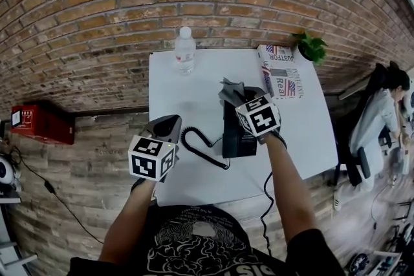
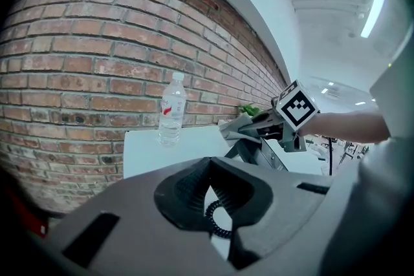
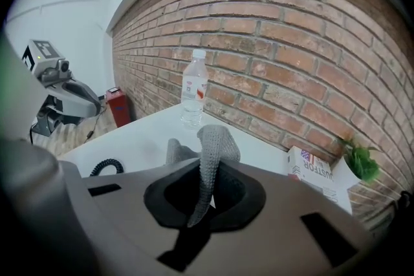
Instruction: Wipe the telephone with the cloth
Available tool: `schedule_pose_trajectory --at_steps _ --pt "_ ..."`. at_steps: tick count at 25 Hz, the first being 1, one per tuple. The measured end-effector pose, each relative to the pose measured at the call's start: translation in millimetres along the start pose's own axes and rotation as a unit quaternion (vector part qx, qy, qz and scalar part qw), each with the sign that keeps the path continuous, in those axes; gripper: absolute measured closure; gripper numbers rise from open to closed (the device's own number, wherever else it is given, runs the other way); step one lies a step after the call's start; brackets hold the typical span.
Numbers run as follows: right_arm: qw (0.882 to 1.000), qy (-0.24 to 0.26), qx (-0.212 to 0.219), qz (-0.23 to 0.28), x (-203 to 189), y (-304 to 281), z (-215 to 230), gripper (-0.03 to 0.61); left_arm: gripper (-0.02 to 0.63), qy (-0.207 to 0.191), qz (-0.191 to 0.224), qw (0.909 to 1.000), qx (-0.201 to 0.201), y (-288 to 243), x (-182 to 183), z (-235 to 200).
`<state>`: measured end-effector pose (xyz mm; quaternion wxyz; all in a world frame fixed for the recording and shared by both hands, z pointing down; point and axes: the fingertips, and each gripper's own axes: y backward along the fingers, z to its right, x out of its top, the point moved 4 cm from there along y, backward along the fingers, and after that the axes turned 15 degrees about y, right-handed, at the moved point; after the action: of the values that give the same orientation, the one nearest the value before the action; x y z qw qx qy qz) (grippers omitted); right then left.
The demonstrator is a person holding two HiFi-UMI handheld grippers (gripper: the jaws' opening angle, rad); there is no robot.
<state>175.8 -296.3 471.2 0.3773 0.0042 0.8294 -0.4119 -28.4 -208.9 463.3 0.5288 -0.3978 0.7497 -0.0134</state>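
Clamped on a fold of grey knitted cloth (image 3: 217, 145), the right gripper's (image 3: 206, 185) jaws pinch it so the loose end stands up past the tips. The left gripper (image 2: 208, 178) hangs at the near left of the white table (image 1: 174, 87) with its jaws closed tip to tip on nothing; only a sliver of tabletop and cord shows behind them.

I'd judge the cloth soft, limp and very light. It will drape and bunch, so a gathered fold like this one is the sensible hold, and pressure must come from pressing the wad flat. The black telephone (image 1: 236, 139) sits mid-table, just under the right gripper, with the cloth at its far end; whether they touch I cannot tell. It looks like rigid, smooth plastic, probably light enough to slide on the slick top when rubbed, so steadying its near edge with the free gripper seems wise.

A coiled cord (image 1: 197, 144) loops across the table between the left gripper and the telephone, and could snag on that reach. Beyond, a printed box (image 1: 279, 71) lies close to the telephone's far right. A water bottle (image 1: 185, 52) stands well apart at the back, easily toppled but out of the way. A small green plant (image 1: 312, 47) sits in the far corner against the brick wall (image 1: 129, 3).
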Motion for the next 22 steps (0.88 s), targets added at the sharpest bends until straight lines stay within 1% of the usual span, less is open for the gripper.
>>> schedule_pose_trajectory --at_steps 8,11,14,18,22 --pt "1.000 -0.013 -0.019 -0.006 -16.8 10.5 12.4 0.568 0.608 -0.008 -0.001 0.9999 -0.007 -5.1 0.0 8.8" --pt "0.999 -0.029 -0.029 -0.001 -20.4 16.7 16.7 0.568 0.609 -0.008 -0.002 0.9999 -0.008 -3.7 -0.2 11.1" --pt "0.997 -0.060 -0.046 0.030 -15.6 28.5 21.0 0.568 0.609 -0.013 0.000 0.9999 -0.009 -1.1 2.8 12.9" --pt "0.990 -0.097 -0.061 0.078 -1.3 51.7 22.5 0.568 0.609 -0.017 0.008 0.9998 -0.011 2.5 11.2 15.1" --pt "0.984 -0.118 -0.075 0.114 9.1 76.0 17.5 0.568 0.609 -0.025 0.015 0.9994 -0.018 6.4 18.6 22.3"
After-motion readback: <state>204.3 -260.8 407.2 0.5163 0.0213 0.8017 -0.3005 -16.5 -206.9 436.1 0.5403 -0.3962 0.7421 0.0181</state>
